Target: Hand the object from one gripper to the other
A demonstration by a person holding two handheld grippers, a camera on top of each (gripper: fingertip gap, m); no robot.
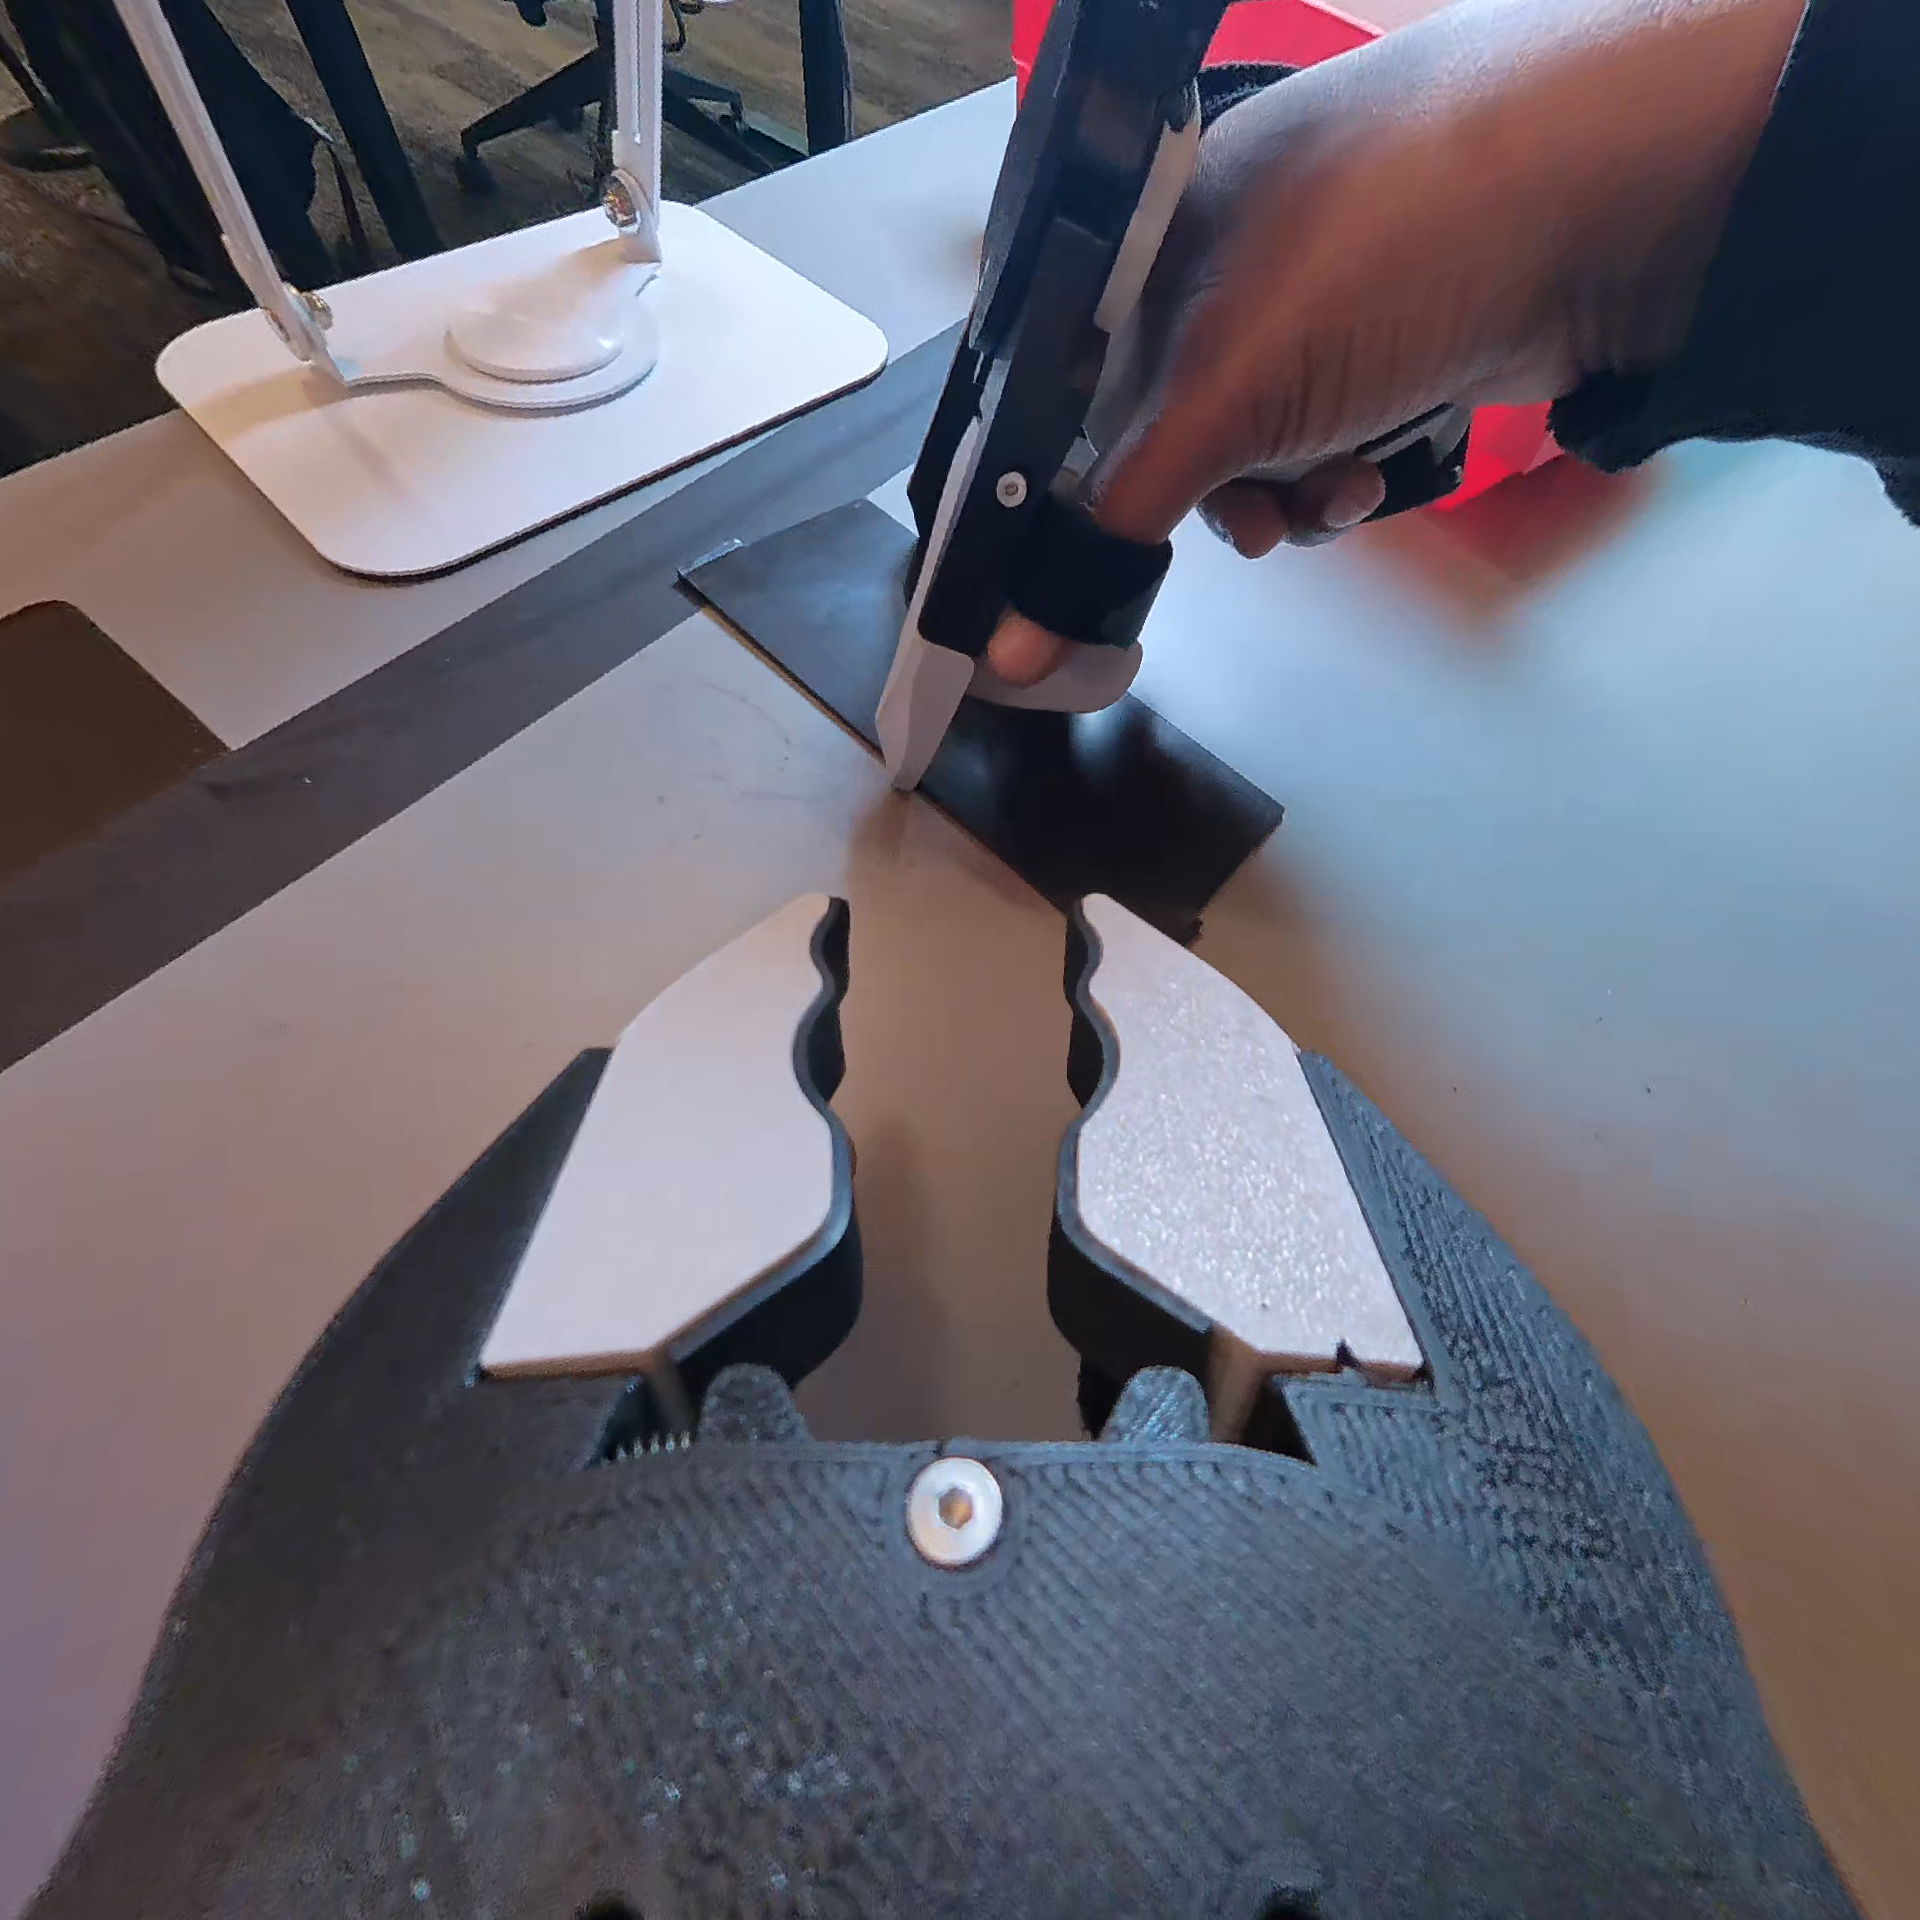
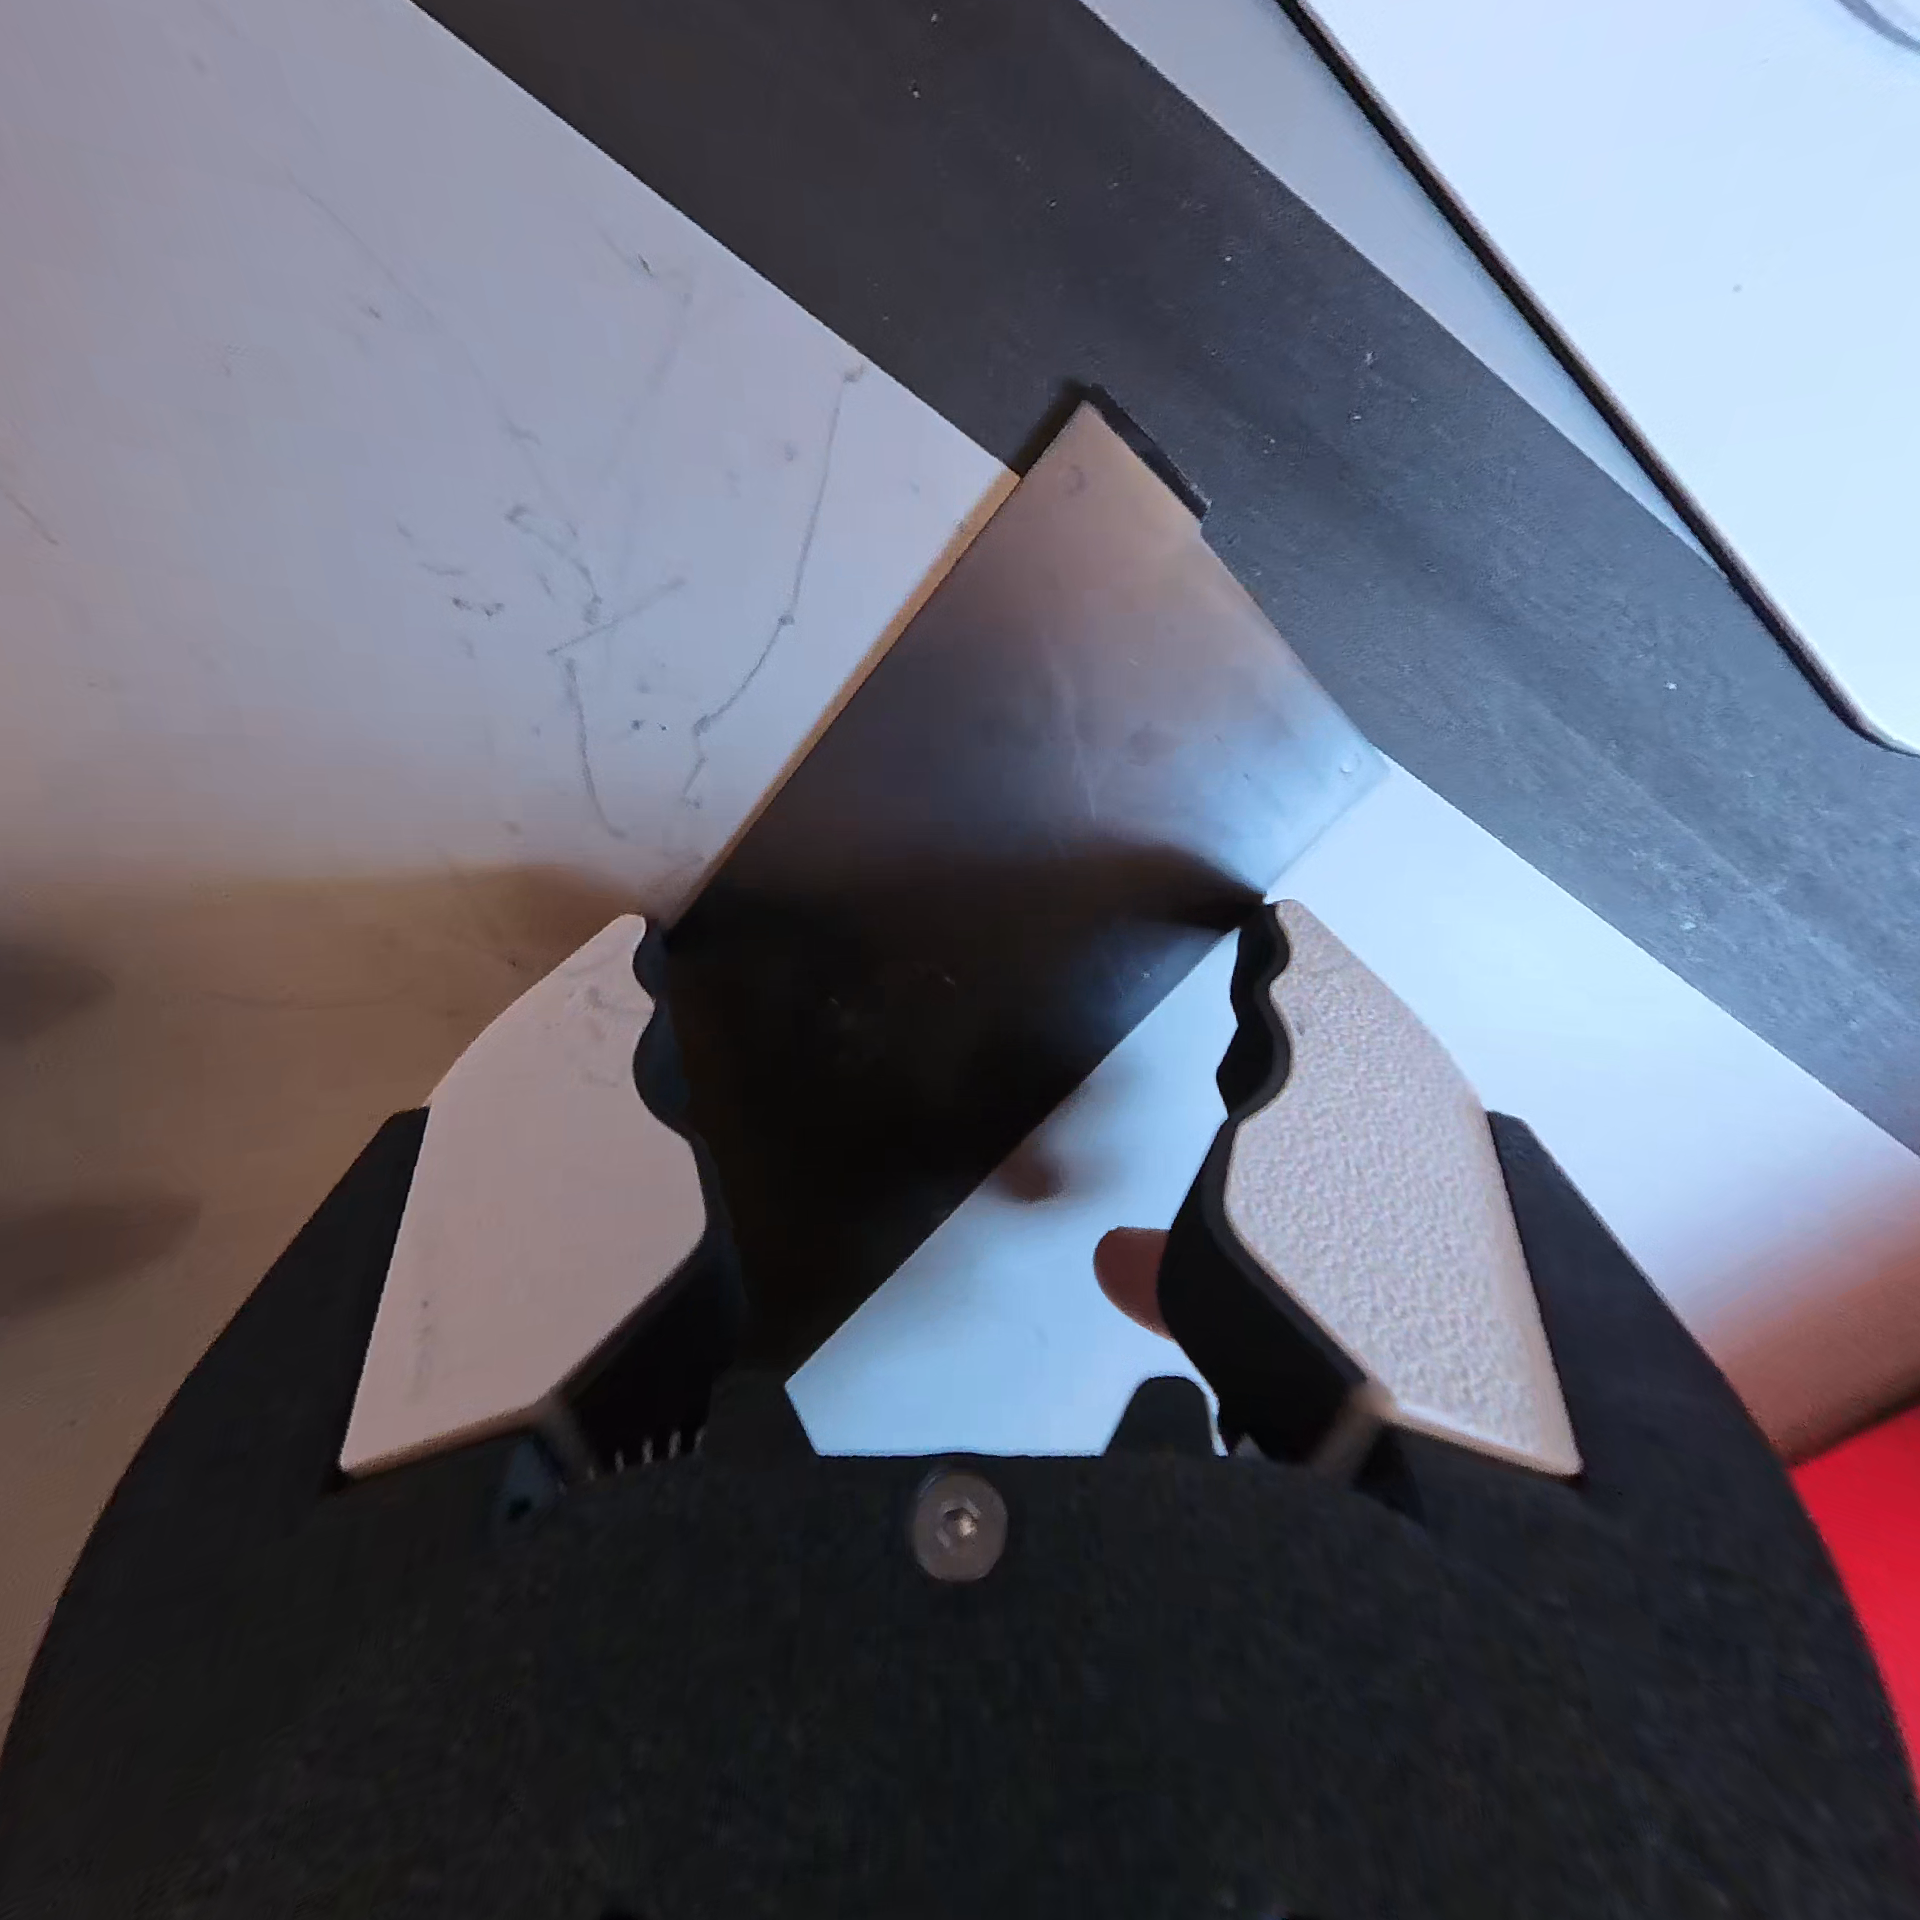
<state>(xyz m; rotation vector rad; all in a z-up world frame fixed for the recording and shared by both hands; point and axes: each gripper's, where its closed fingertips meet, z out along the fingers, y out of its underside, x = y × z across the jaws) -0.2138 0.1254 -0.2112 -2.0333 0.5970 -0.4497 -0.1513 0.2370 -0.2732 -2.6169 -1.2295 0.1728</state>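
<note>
Two grippers are out, and neither holds anything. The object, a thin dark metal plate [image 2: 997, 790], lies flat on the table [image 2: 364, 468]. Your right gripper [image 2: 951, 925] points steeply down over it, fingers spread wide, one tip seemingly touching the table at the plate's edge. Your left gripper [image 1: 956, 914] waits nearby, spread and empty. By my reading, pickup and handover both remain.

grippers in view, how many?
2. Left gripper low over the table, open and empty. Right gripper open, tips down over the dark metal plate.
</note>
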